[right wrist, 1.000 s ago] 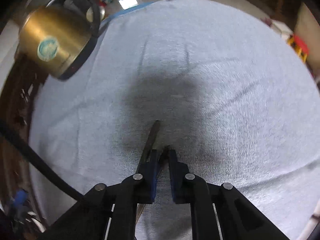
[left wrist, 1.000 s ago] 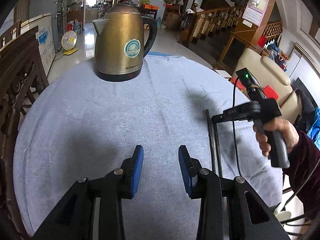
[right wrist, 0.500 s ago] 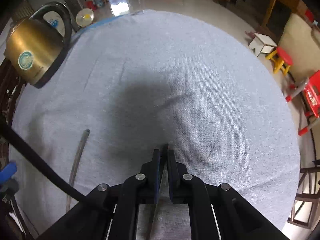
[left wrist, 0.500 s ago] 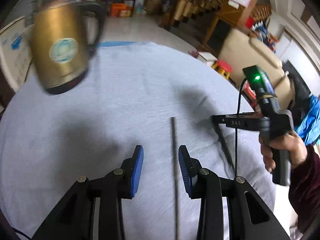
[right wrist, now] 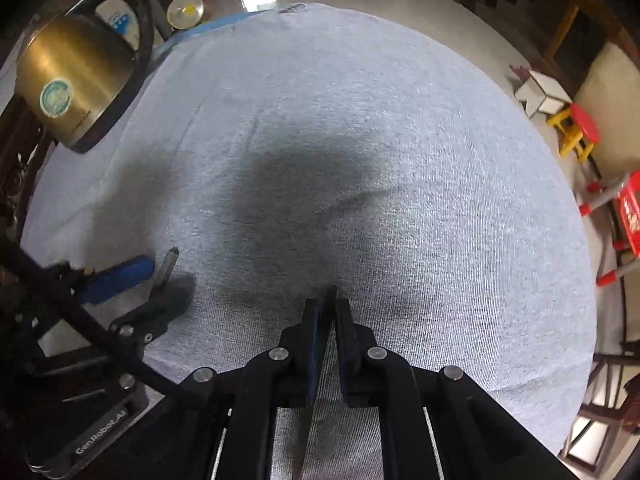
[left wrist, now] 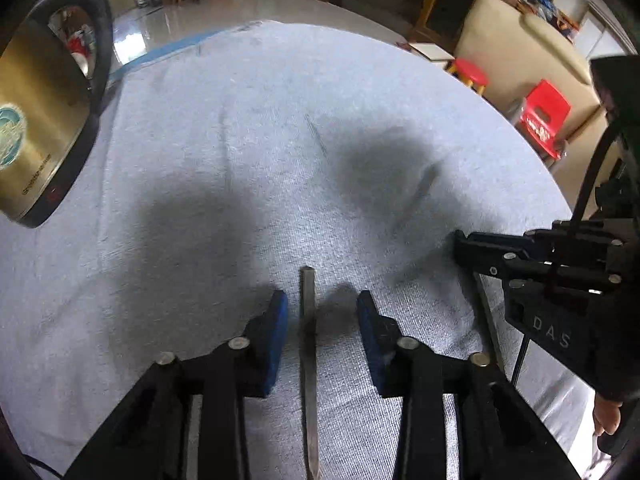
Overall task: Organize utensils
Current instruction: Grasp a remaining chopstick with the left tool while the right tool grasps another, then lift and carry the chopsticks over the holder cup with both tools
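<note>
Two dark metal chopsticks are in play on the grey cloth. One chopstick (left wrist: 309, 364) lies flat between the open jaws of my left gripper (left wrist: 322, 312), untouched; its tip also shows in the right wrist view (right wrist: 168, 262). My right gripper (right wrist: 327, 312) is shut on the second chopstick (right wrist: 331, 291), whose tip pokes out just past the blue pads. In the left wrist view the right gripper (left wrist: 460, 246) is at the right, with that chopstick (left wrist: 486, 320) running back under it.
A brass electric kettle (left wrist: 36, 120) stands at the far left of the round table (left wrist: 280, 100); it also shows in the right wrist view (right wrist: 76, 84). Red and yellow stools, a sofa and wooden furniture lie beyond the table's right edge.
My left gripper swung right and down until its open jaws straddle the loose chopstick. My right gripper stayed shut on its chopstick, and the two grippers are now close side by side.
</note>
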`<state>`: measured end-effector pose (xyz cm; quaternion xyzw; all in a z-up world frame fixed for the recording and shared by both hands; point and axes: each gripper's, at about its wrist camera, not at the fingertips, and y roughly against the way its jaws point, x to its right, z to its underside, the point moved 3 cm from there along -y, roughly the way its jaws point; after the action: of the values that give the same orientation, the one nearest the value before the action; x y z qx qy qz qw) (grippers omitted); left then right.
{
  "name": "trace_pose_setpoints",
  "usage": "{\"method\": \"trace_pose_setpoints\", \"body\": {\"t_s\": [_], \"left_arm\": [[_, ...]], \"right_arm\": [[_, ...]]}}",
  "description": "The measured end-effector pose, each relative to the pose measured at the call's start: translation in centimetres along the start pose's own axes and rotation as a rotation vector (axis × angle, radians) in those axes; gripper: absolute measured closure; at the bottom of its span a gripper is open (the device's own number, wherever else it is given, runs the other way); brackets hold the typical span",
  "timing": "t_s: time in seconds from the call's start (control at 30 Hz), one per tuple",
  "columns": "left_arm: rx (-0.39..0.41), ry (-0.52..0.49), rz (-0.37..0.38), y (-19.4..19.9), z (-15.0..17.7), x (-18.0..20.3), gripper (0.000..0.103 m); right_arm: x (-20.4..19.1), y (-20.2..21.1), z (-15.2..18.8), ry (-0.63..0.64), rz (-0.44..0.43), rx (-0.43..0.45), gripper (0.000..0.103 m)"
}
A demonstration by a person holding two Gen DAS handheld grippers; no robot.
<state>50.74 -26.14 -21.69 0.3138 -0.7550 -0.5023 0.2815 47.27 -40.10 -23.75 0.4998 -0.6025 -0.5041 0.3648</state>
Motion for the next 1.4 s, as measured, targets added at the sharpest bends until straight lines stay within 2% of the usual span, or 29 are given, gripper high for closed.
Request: {"method": "trace_pose_setpoints", "body": {"t_s": [0.07, 0.1, 0.17, 0.27, 0.43, 0.53, 0.6, 0.77, 0.83, 1.0, 1.1, 1.27, 1.4], "left_arm": [[0.005, -0.015, -0.031, 0.1, 0.2, 0.1, 0.097], [0.007, -0.014, -0.025, 0.2, 0.4, 0.0, 0.097], [0.043, -0.016, -0.037, 1.3, 0.8, -0.2, 0.097], [0.136, -0.003, -0.028, 4.8, 1.3, -0.9, 0.097], [0.353, 0.027, -0.023, 14.4, 2.7, -1.9, 0.097], [0.491, 0.028, -0.039, 20.5, 5.1, -2.2, 0.098], [0.578, 0.027, -0.061, 24.3, 7.9, -2.5, 0.098], [0.721, 0.062, -0.104, 30.3, 12.9, -3.3, 0.098], [0.771, 0.080, -0.128, 32.8, 14.8, -3.6, 0.097], [0.833, 0.079, -0.155, 36.3, 16.0, -2.7, 0.098], [0.858, 0.053, -0.178, 39.0, 16.5, -1.9, 0.098], [0.914, 0.025, -0.184, 43.5, 18.5, -0.3, 0.097], [0.935, 0.019, -0.193, 46.3, 20.1, 0.4, 0.097]], "right_arm": [[-0.3, 0.1, 0.3, -0.004, -0.038, 0.011, 0.096], [-0.1, 0.4, 0.6, -0.020, -0.084, 0.020, 0.096], [0.0, 1.4, 0.9, -0.020, -0.099, 0.050, 0.096], [0.5, 4.3, 2.0, -0.017, -0.151, 0.134, 0.096], [1.1, 11.7, 4.3, 0.018, -0.214, 0.345, 0.096], [1.4, 16.7, 7.0, 0.016, -0.268, 0.488, 0.096], [1.3, 19.6, 9.1, 0.022, -0.274, 0.581, 0.096], [1.6, 26.0, 15.2, 0.021, -0.243, 0.766, 0.096], [1.5, 28.0, 16.7, 0.017, -0.232, 0.817, 0.096], [0.2, 34.3, 20.5, 0.013, -0.229, 0.953, 0.096], [-1.1, 37.1, 21.3, 0.031, -0.247, 1.001, 0.096], [-3.7, 41.5, 23.3, 0.089, -0.276, 1.053, 0.096], [-5.4, 43.5, 25.2, 0.126, -0.309, 1.072, 0.096]]}}
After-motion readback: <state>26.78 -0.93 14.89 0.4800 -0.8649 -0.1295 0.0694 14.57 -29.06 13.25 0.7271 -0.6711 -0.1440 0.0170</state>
